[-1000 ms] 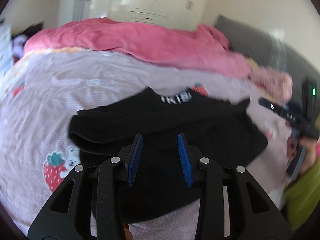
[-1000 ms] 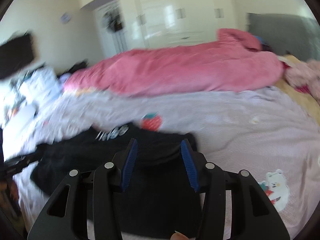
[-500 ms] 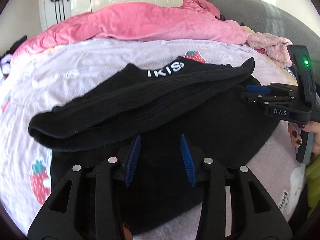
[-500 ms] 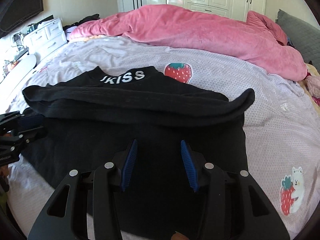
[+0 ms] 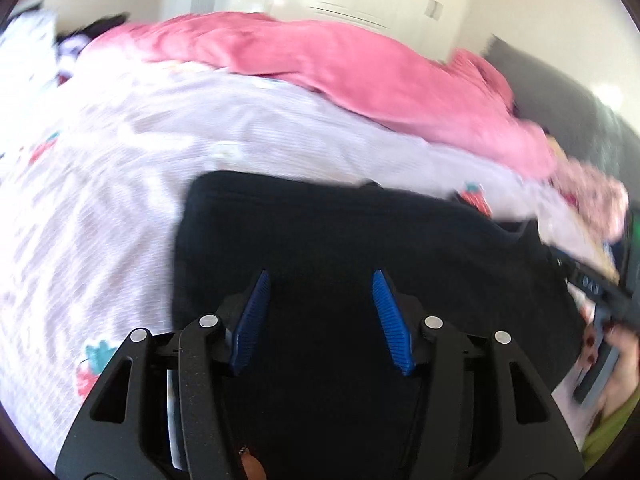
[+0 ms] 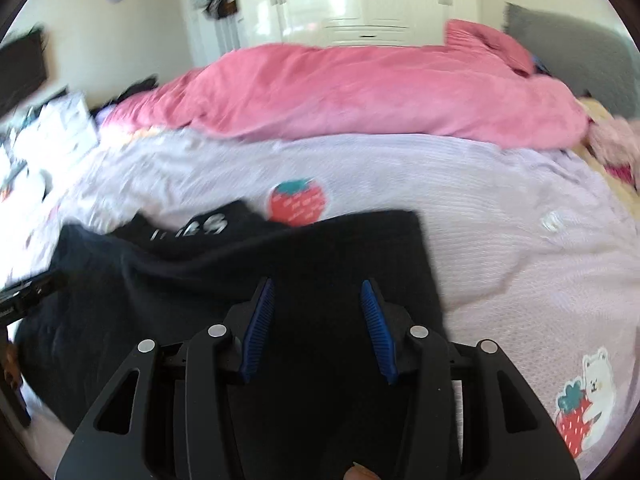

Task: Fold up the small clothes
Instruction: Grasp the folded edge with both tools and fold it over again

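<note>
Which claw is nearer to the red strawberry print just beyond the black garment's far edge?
Right. The right claw sits almost straight below the strawberry print. The left claw lies well to its left over the black garment.

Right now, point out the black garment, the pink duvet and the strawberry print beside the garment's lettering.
black garment (image 6: 328, 248), right wrist view, on its folded upper layer.
pink duvet (image 6: 360, 92), right wrist view, on its broad middle.
strawberry print (image 6: 298, 202), right wrist view, on the red fruit.

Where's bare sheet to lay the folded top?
Bare lilac sheet lies right of the black top, between the pink duvet and the bear print. More lies left of the top. Crowded by the drawers.
</note>
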`<action>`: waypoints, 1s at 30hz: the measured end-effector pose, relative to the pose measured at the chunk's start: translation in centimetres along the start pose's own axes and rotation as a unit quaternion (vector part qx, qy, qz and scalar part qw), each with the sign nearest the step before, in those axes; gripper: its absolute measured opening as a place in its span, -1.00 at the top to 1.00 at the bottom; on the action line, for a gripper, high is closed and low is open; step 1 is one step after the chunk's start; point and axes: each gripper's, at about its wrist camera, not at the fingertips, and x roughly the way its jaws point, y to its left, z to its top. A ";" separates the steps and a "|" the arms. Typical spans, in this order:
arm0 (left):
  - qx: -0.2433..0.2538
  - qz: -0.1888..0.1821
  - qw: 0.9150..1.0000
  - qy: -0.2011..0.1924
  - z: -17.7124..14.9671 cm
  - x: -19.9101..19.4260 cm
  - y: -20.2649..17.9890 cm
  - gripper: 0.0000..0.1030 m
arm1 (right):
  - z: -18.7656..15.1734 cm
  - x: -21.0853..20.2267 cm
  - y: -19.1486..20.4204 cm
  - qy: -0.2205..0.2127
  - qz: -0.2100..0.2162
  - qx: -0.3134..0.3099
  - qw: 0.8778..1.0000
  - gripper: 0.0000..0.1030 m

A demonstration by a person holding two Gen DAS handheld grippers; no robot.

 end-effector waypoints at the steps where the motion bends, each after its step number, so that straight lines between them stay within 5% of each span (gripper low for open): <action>1: -0.018 0.002 1.000 -0.007 0.2 -0.6 0.8 0.10 | 0.1 -0.3 -0.7 -0.005 -0.004 0.015 1.000 0.05; 9: -0.075 0.036 0.996 -0.020 -0.6 -3.3 4.9 -0.08 | 0.8 -0.9 -3.9 -0.008 -0.025 0.044 0.999 -0.13; 16: -0.091 0.035 0.995 0.023 -2.4 -1.7 5.6 -0.04 | 0.6 1.6 -3.6 0.025 -0.029 0.027 0.999 -0.12; 17: -0.086 0.037 0.995 0.024 -2.6 -1.5 5.4 0.11 | 0.6 2.0 -3.4 0.029 -0.031 0.019 0.999 0.09; 18: -0.078 0.038 0.996 0.024 -2.7 -1.5 5.1 0.27 | 0.4 2.4 -3.2 0.036 -0.030 0.010 0.999 0.59; 19: -0.065 0.040 0.997 0.022 -2.7 -1.5 4.6 0.67 | 0.4 2.5 -3.1 0.040 -0.030 0.007 0.999 0.73; 22: -0.045 0.052 0.998 0.010 -2.6 -2.0 3.9 0.90 | 0.6 1.8 -2.8 0.024 -0.028 -0.001 0.999 0.87; 27: -0.053 0.034 0.998 -0.023 -2.2 -5.0 4.1 0.93 | 2.0 -1.2 -2.5 -0.045 -0.012 -0.001 0.999 0.88; 30: -0.048 0.043 0.997 -0.031 -2.2 -5.6 4.1 0.93 | 2.0 -0.6 -2.5 -0.047 -0.023 -0.010 0.999 0.88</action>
